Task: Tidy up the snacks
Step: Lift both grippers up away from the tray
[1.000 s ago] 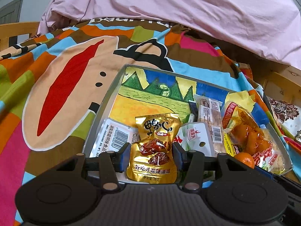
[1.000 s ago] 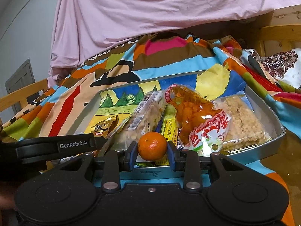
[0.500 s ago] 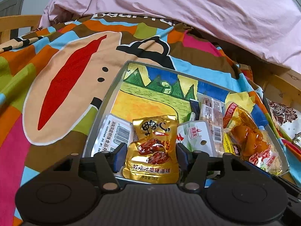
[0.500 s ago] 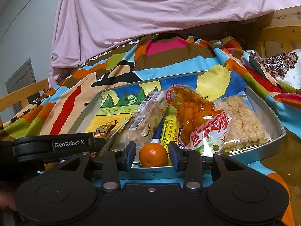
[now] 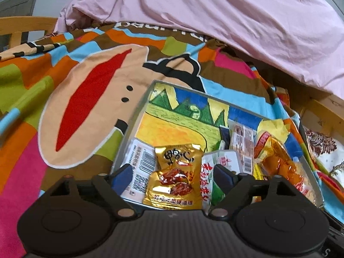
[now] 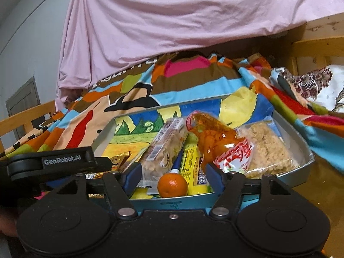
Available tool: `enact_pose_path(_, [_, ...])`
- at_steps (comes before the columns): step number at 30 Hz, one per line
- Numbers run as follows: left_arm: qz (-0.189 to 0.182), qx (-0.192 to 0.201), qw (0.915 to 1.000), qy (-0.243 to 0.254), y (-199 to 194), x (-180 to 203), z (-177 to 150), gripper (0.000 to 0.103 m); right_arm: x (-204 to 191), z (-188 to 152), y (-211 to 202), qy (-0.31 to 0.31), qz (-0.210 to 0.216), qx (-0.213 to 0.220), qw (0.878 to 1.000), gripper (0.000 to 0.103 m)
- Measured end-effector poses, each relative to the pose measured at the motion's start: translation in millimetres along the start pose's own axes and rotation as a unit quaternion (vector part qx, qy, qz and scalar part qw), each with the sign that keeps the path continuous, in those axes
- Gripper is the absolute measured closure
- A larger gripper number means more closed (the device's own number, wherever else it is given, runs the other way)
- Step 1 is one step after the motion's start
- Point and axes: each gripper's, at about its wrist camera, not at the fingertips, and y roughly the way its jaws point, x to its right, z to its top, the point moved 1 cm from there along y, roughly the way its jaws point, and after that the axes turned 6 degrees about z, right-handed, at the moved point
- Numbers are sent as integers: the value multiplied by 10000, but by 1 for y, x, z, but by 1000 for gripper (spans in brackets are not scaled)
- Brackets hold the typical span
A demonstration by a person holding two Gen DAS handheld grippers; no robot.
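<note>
A gold snack packet (image 5: pixel 175 178) lies at the near edge of the painted metal tray (image 5: pixel 137 109), on top of a white barcoded packet (image 5: pixel 139 167). My left gripper (image 5: pixel 172 175) straddles the gold packet; its jaws are opening and the pads stand clear of it. In the right wrist view a small orange (image 6: pixel 172 185) rests inside the tray's near rim (image 6: pixel 172 202). My right gripper (image 6: pixel 173 176) frames the orange, jaws opening, pads apart from it. An orange-red bag (image 6: pixel 217 142), a clear bar packet (image 6: pixel 165 146) and a crumbly rice-cake bag (image 6: pixel 268 150) fill the tray's right side.
The tray sits on a colourful cartoon bedspread (image 5: pixel 75 99). A pink sheet (image 5: pixel 215 17) rises behind it, with a wooden bed frame (image 6: pixel 311 43) to the right. The left gripper's black body (image 6: pixel 53 163) shows at the left of the right wrist view. The tray's far left floor (image 5: pixel 172 129) is bare.
Both grippers have opened. The left one has let go of the gold packet, which now lies in the tray. The right one has released the orange, which has sunk to the tray floor.
</note>
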Motion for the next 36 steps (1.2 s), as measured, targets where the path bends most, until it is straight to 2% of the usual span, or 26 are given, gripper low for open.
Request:
enact_pose_path(5, [94, 101, 9999, -42, -15, -3, 5, 2, -2, 6, -15, -15, -52, 152, 9999, 22])
enact_pose_path(7, [119, 124, 9999, -4, -23, -4, 8, 1, -3, 9, -22, -33, -98, 218, 9997, 16])
enact_pose_path(13, [243, 186, 9995, 10, -44, -11, 13, 1, -8, 21, -46, -71, -153, 446, 9989, 7])
enact_pose_path(21, [292, 440, 9986, 62, -83, -16, 19, 1, -20, 34, -82, -265, -185, 682, 9971, 1])
enact_pose_path(36, [263, 886, 9942, 549, -165, -15, 4, 0, -33, 39, -154, -311, -306, 858, 9954, 1])
